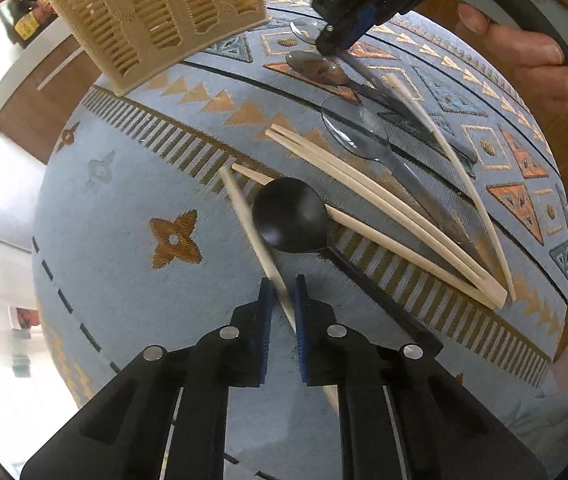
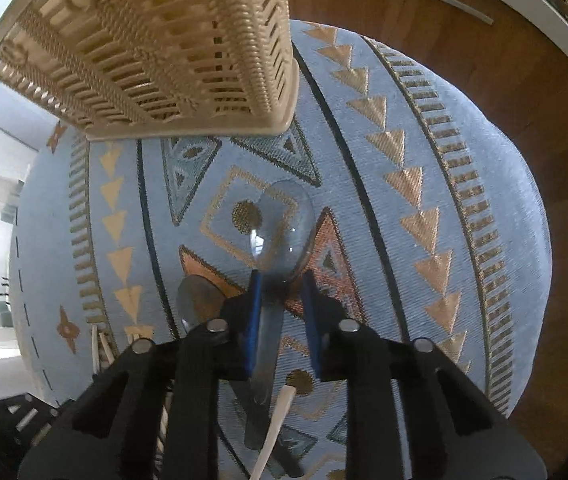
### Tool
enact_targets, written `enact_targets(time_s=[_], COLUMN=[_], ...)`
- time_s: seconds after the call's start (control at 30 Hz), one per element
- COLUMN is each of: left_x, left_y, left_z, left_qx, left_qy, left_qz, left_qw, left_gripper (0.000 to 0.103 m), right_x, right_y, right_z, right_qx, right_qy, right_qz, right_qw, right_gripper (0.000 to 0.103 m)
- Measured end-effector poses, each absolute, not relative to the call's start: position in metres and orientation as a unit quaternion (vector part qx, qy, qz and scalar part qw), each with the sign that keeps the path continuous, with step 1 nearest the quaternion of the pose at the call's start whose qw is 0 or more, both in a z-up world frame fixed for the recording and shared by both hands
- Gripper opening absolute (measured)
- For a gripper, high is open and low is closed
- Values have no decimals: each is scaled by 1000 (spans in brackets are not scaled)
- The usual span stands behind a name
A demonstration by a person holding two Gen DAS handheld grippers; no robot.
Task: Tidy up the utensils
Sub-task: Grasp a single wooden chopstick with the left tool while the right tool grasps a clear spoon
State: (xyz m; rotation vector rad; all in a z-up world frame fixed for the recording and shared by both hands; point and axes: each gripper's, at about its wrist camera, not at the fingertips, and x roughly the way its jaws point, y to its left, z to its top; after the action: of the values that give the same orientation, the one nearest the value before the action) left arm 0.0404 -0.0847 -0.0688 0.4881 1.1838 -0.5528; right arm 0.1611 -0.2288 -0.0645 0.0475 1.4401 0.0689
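1. Lying scattered on a pale blue woven cloth [image 1: 123,280] with gold and copper triangles and diamonds, the utensils are chopsticks and spoons; a cream slatted plastic basket [image 1: 163,12] stands at the far end of the cloth, apart from them.
2. The left gripper [image 1: 282,308] points steeply down, its blue-padded fingers [image 1: 265,320] drawn together on a single pale chopstick [image 1: 243,216], which runs up and away from the jaws, slanted and blurred.
3. Just beside that stick lies a black spoon [image 1: 290,216], glossy round bowl up, its straight dark handle running toward the near right.
4. A second chopstick passes under the black spoon's bowl; a pair of chopsticks [image 1: 384,208] lies side by side just beyond, and another, seemingly bowed by the lens, lies further right.
5. A clear plastic spoon [image 1: 354,130] with a smoky tint rests between the pair and the bowed stick, and a brownish spoon [image 1: 316,68] sits beyond it.
6. The right gripper [image 2: 281,316] points straight down, held by a hand [image 1: 524,48]. Its fingers [image 2: 252,320] close on the neck of another clear spoon [image 2: 284,228], whose transparent bowl shows the cloth pattern through it; the handle runs back between the pads.
7. This held spoon lies near the basket's base.
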Motion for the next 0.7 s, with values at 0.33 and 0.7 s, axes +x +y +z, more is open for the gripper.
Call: enact_targets(time_s=[0.33,0.7], left_x=[84,98], left_y=[-42,-53], left_z=[-68,-65], left_qx=[140,170], left_qy=[587,611], left_qz=[-266,-298], left_qw=[752,713], left_gripper=[5,17], right_x=[138,171], right_y=[-248,-267], right_z=[-68,-73], right_qx=[34,35], right_qy=[665,697], right_qz=[36,56], right_qw=[745,714], right_gripper=[9,15])
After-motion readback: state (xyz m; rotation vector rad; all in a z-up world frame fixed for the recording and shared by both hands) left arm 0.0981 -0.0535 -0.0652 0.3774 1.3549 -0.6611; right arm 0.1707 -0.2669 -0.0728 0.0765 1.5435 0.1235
